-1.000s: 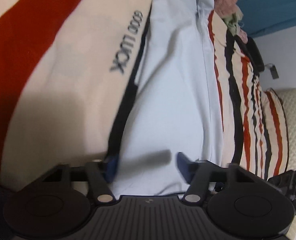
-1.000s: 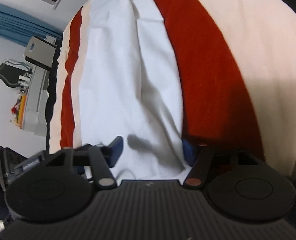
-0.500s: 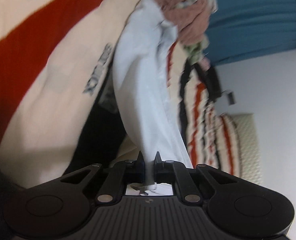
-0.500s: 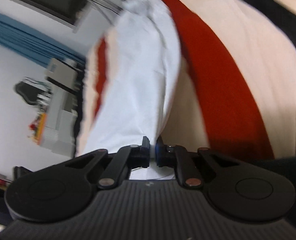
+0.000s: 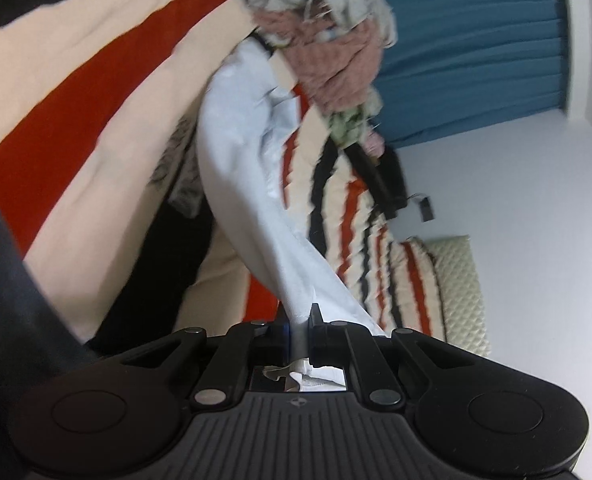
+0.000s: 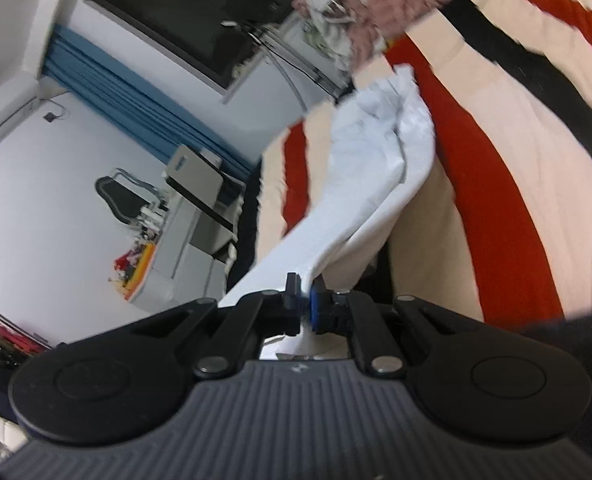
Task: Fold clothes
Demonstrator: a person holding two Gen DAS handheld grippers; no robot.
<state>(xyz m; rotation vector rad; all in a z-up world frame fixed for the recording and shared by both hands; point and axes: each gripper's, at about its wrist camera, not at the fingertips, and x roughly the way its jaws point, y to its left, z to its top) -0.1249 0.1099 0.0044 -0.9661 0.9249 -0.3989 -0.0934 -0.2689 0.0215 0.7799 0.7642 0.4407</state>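
Note:
A pale blue garment [image 5: 252,200] stretches from the striped bed cover up into my left gripper [image 5: 299,332], which is shut on its edge and holds it off the bed. The same pale garment [image 6: 380,168] shows in the right wrist view, rising to my right gripper [image 6: 303,307], also shut on its edge. The cloth hangs taut between bed and both grippers; its far end lies bunched on the cover. A dark garment [image 5: 164,272] with a printed patch lies under the lifted cloth.
The bed has a cream, red and black striped cover [image 5: 76,92]. A heap of pink and patterned clothes [image 5: 328,40] sits at its far end. A pillow [image 5: 456,288], blue curtain [image 5: 476,48], a wall screen [image 6: 200,12] and a grey cabinet [image 6: 192,220] stand around.
Both grippers closed on the pale garment's near edge, then rose, lifting it off the bed. The cloth went from lying flat to hanging stretched, uncovering a dark garment beneath.

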